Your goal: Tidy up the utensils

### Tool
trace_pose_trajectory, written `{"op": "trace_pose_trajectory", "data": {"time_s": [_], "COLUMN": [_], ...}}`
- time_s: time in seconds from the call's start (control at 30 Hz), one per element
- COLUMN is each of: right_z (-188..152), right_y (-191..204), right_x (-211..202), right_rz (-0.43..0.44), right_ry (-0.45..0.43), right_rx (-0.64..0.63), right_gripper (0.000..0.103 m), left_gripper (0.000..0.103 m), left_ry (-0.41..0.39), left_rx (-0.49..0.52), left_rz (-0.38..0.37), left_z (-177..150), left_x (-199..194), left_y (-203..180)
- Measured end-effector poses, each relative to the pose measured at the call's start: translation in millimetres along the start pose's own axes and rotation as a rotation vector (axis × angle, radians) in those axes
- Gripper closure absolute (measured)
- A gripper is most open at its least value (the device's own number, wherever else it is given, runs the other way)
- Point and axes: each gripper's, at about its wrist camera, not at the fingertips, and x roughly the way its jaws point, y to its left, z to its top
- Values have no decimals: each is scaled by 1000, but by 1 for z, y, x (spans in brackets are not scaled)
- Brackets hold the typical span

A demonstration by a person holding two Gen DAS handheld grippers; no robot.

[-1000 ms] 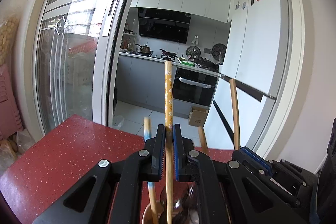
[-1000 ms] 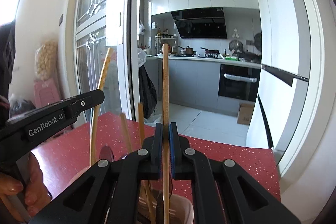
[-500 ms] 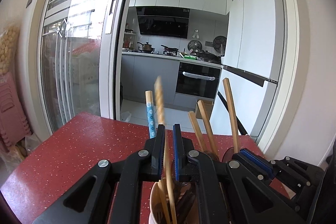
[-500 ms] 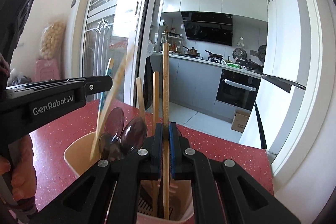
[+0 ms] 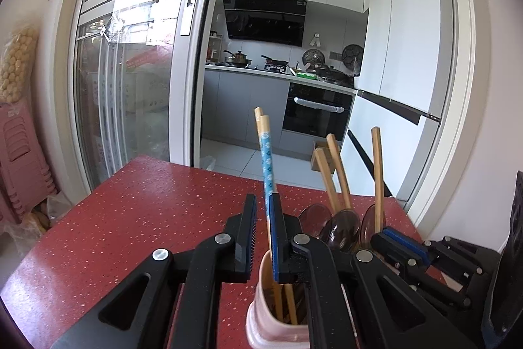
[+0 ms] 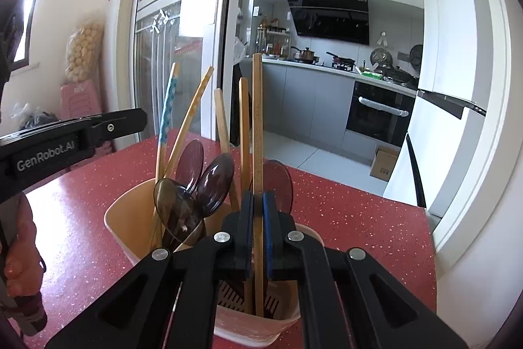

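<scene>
Chopstick (image 6: 257, 133) clamped in right gripper (image 6: 257, 211) now sits lower in holder (image 6: 130, 218); left gripper (image 5: 263, 215) released.

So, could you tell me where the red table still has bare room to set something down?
The red speckled table is bare left of the pink utensil holder, toward the glass door. Around the holder both grippers crowd in.

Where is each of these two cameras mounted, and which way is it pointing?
Left wrist: on the left gripper, facing the kitchen across the red table, over the utensil holder; the right gripper shows at right.
Right wrist: on the right gripper, clamped on a wooden chopstick, facing likewise; left gripper and a hand show at left.
Shared: utensil holder, spoons, red table, kitchen.
</scene>
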Motion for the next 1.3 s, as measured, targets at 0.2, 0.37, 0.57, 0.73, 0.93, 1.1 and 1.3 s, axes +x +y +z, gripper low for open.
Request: {"op": "trace_pose_trajectory", "data": {"time_s": [0.2,0.37,0.57,0.73,0.93,1.1,1.3], "right_z": [5,9,4,-9,-34,-56,-77], "right_y": [-4,-6,-6,-7,-13,-12,-2], "right_x": [-4,-18,-41,-63,-88,-105,-121], "right_rz": [25,34,43,46,44,7,-33], "right_ry": [24,22,48,86,158,225,286], "right_rx": [44,69,107,164,283,338,369], "right_gripper": [68,54,38,31,29,28,26], "left_gripper": [66,66,66,66,65,46,0], "left_ry": [63,107,174,200,241,279,275], "left_rx": [9,32,44,49,36,13,34], "left_rz": [21,42,71,77,65,52,55], "left_z": [-3,-9,-18,-31,-48,-65,-89], "left_x": [-4,-9,-19,-35,-57,-75,-94], "left_y": [4,5,6,9,20,33,41]}}
